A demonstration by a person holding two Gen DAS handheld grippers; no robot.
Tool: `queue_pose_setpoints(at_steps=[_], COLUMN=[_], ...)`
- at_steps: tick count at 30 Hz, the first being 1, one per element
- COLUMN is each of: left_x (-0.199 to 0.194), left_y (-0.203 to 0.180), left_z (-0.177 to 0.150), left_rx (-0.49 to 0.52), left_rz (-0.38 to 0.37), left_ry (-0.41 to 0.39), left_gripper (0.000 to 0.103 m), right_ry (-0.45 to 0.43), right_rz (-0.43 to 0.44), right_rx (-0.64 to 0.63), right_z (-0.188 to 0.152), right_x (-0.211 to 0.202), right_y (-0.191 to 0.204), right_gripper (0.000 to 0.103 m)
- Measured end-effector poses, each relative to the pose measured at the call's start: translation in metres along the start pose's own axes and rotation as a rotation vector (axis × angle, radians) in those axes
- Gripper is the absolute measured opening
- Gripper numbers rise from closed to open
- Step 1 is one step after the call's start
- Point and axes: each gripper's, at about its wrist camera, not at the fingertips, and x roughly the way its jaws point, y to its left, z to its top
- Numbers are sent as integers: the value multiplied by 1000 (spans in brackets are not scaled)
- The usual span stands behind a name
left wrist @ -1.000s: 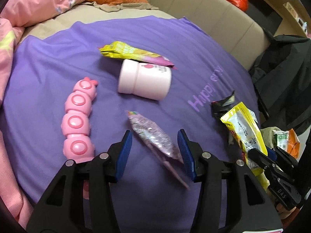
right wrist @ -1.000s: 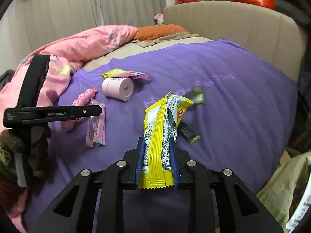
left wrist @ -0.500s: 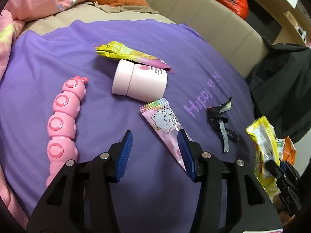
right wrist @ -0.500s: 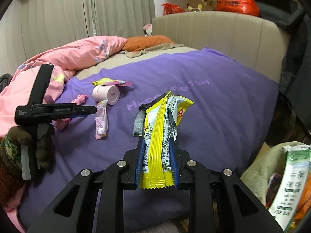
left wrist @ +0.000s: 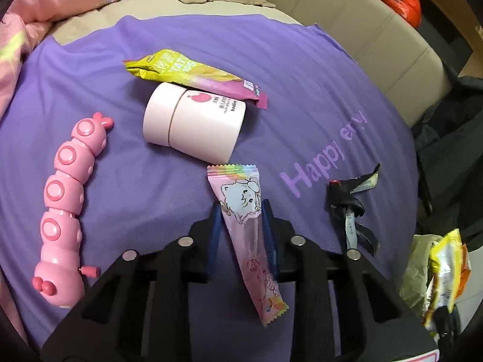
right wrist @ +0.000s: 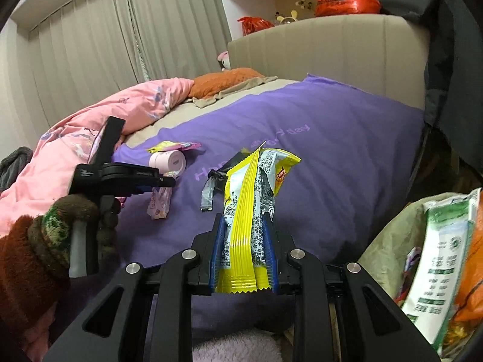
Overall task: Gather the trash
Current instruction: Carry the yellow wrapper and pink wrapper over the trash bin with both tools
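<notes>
My left gripper [left wrist: 240, 208] is closing on a pink cat-print wrapper [left wrist: 244, 199], which stands between the blue pads with its tail over the gripper's body. In the right wrist view the same left gripper [right wrist: 169, 182] hangs over the purple bedspread [right wrist: 332, 150], the pink wrapper [right wrist: 158, 205] dangling under its tip. My right gripper [right wrist: 243, 220] is shut on a yellow snack wrapper [right wrist: 244, 241] and holds it upright beyond the bed's edge. A yellow-and-pink wrapper [left wrist: 193, 75] and a crumpled black wrapper [left wrist: 350, 205] lie on the spread.
A pink jar [left wrist: 196, 126] lies on its side beside a pink caterpillar toy [left wrist: 66, 205]. A beige trash bag [right wrist: 389, 241] with several packets sits at the right, off the bed. A gloved hand [right wrist: 60, 226] holds the left gripper. A pink quilt [right wrist: 90, 126] is heaped at the left.
The left gripper's jaws have narrowed around the pink wrapper, which now sits between the pads. The right gripper has drawn back from the bed towards the trash bag with the yellow wrapper.
</notes>
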Motion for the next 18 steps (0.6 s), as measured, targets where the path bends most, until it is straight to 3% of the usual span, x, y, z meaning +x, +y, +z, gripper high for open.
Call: queue_pose_setpoints(at_steps=[5, 10, 15, 18], left_x=[-46, -128, -197, -223], left_y=[-18, -69, -134, -168], left_z=[-16, -26, -45, -60], left_rx=[70, 234, 346, 401], left_rz=[4, 7, -98, -181], left_ry=[-88, -299, -439, -466], left_gripper=[16, 16, 16, 16], right_ry=[-37, -110, -203, -236], right_rz=[1, -11, -43, -79], right_rx=[-7, -44, -73, -83], right_z=[8, 25, 38, 39], right_x=[-23, -57, -109, -137], right_y=[-11, -15, -26, -35], right_gripper=[24, 24, 24, 24])
